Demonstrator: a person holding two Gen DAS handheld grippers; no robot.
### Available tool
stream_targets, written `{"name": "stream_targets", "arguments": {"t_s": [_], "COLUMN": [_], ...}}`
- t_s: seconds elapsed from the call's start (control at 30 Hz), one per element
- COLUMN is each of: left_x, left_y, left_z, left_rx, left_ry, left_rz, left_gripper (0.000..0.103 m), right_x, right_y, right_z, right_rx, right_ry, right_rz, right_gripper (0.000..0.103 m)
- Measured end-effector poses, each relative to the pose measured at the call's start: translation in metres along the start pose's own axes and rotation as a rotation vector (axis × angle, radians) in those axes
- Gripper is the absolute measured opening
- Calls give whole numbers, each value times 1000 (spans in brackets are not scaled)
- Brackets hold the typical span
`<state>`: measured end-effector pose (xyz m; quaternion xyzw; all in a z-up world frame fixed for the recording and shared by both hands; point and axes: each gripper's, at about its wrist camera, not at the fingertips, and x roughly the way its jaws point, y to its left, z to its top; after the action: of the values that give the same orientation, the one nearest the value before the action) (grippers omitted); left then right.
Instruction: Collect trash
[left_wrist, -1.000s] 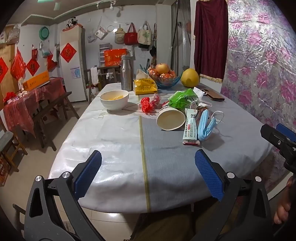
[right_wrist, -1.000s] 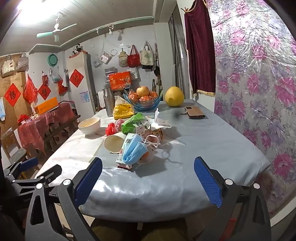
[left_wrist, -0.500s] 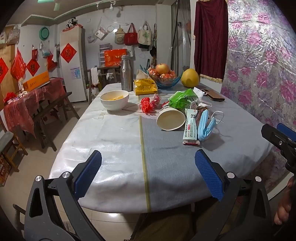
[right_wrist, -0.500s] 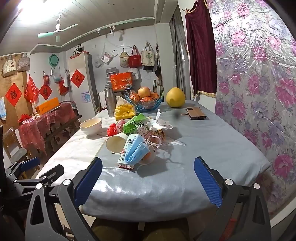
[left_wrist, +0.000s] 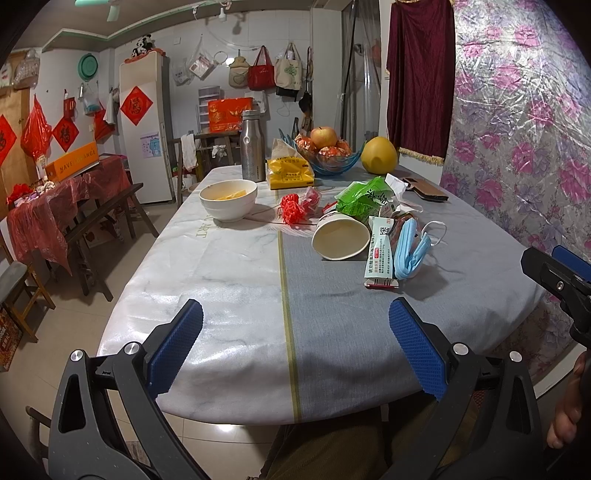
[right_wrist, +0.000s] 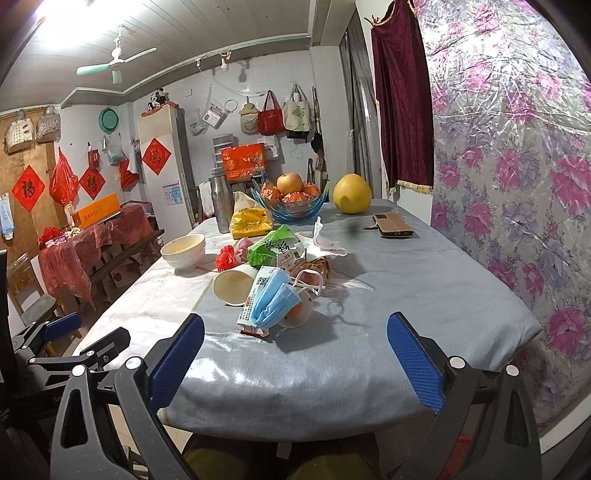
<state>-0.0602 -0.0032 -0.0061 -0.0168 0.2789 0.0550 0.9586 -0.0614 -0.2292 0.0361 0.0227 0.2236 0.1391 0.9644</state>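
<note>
A heap of trash lies mid-table: a tipped paper cup (left_wrist: 340, 235) (right_wrist: 234, 286), a blue face mask (left_wrist: 410, 247) (right_wrist: 275, 303), a white carton (left_wrist: 379, 251) (right_wrist: 254, 302), a green wrapper (left_wrist: 365, 200) (right_wrist: 274, 248), red wrappers (left_wrist: 295, 206) (right_wrist: 227, 257) and a white mask (right_wrist: 325, 246). My left gripper (left_wrist: 295, 345) is open and empty over the table's near edge. My right gripper (right_wrist: 295, 360) is open and empty at the near edge, short of the heap.
A white bowl (left_wrist: 228, 198) sits left of the heap. Behind stand a steel flask (left_wrist: 252, 147), yellow bag (left_wrist: 290, 172), fruit bowl (left_wrist: 328, 151), pomelo (left_wrist: 379, 155) and a phone (left_wrist: 424, 189). Benches and a red-covered table (left_wrist: 62, 199) stand left; a floral-covered wall (right_wrist: 517, 184) is right.
Both grippers have tilted up and edged slightly forward; nothing on the table has moved.
</note>
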Motion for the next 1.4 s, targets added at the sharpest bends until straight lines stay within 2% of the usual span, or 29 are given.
{"name": "stream_targets", "arguments": {"t_s": [0.53, 0.7, 0.8, 0.87, 0.93, 0.97, 1.0, 1.13, 1.3, 1.33, 1.4], "left_x": [1, 10, 18, 26, 33, 37, 39, 51, 63, 65, 69], "left_y": [1, 13, 24, 32, 37, 40, 40, 44, 51, 52, 53], "left_z": [-1, -2, -3, -5, -7, -9, -10, -15, -18, -18, -19], "left_rx": [-4, -40, -66, -86, -97, -101, -101, -88, -97, -100, -103], "left_ry": [-1, 17, 33, 49, 63, 71, 76, 95, 119, 123, 129], "left_rz": [7, 18, 44, 73, 89, 100, 109, 149, 151, 145, 135], "left_gripper": [97, 97, 97, 97, 97, 97, 97, 97, 97, 97, 97], "right_x": [3, 9, 25, 41, 57, 66, 74, 111, 161, 167, 180], "right_y": [-3, -6, -8, -8, -5, -1, 4, 20, 20, 20, 17], "right_z": [2, -5, -11, -19, -25, -27, -28, -23, -7, -7, -7], "right_rx": [22, 13, -36, -67, -93, -115, -139, -177, -113, -83, -49], "right_ry": [-10, 40, 96, 183, 215, 217, 171, 149, 185, 206, 230], "right_rz": [18, 17, -9, -20, -21, -18, -18, 1, 44, 59, 66], "right_gripper": [97, 97, 97, 97, 97, 97, 97, 97, 90, 86, 62]}}
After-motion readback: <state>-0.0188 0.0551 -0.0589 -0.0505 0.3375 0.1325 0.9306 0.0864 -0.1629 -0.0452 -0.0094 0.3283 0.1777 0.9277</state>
